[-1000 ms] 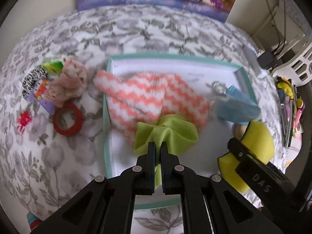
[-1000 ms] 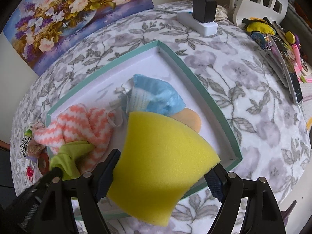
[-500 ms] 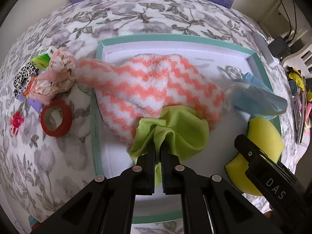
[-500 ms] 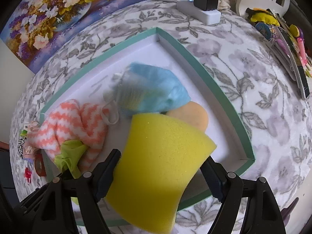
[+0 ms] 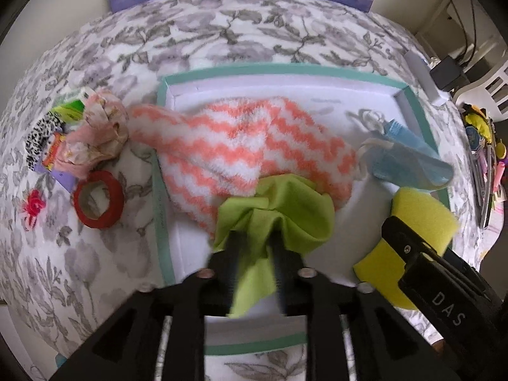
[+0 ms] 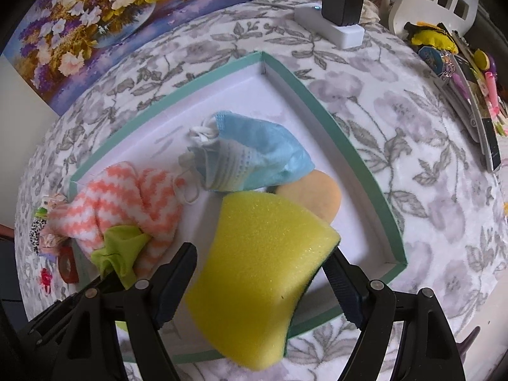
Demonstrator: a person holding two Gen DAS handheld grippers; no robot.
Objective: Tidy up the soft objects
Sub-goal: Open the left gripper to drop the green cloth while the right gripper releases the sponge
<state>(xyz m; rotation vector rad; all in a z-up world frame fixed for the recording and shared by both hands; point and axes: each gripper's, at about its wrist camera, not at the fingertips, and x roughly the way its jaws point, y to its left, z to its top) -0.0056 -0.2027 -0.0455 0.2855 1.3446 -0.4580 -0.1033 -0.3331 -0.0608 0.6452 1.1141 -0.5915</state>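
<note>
A shallow white tray with a teal rim (image 5: 160,197) lies on the flowered blanket. In it are an orange-and-white chevron cloth (image 5: 254,139), a blue face mask (image 5: 409,158) and a round peach pad (image 6: 317,190). My left gripper (image 5: 255,241) points down over the tray's near part. Its jaws are opening, blurred, with a lime green cloth (image 5: 285,209) bunched loosely between them against the chevron cloth. My right gripper (image 6: 257,263) is shut on a bowed yellow sponge (image 6: 260,266) above the tray's near right corner. The sponge (image 5: 419,212) also shows in the left wrist view.
Left of the tray lie a red tape roll (image 5: 98,200), a pink scrunchie (image 5: 95,133), a leopard hairband (image 5: 38,136) and a small red bow (image 5: 33,206). A flower painting (image 6: 111,16) leans at the back. A power strip with charger (image 6: 336,22) and stationery (image 6: 470,73) sit at the right.
The left jaws, pinched tight on the green cloth before, have parted and the cloth hangs loose between them. The right gripper still holds the sponge in about the same place.
</note>
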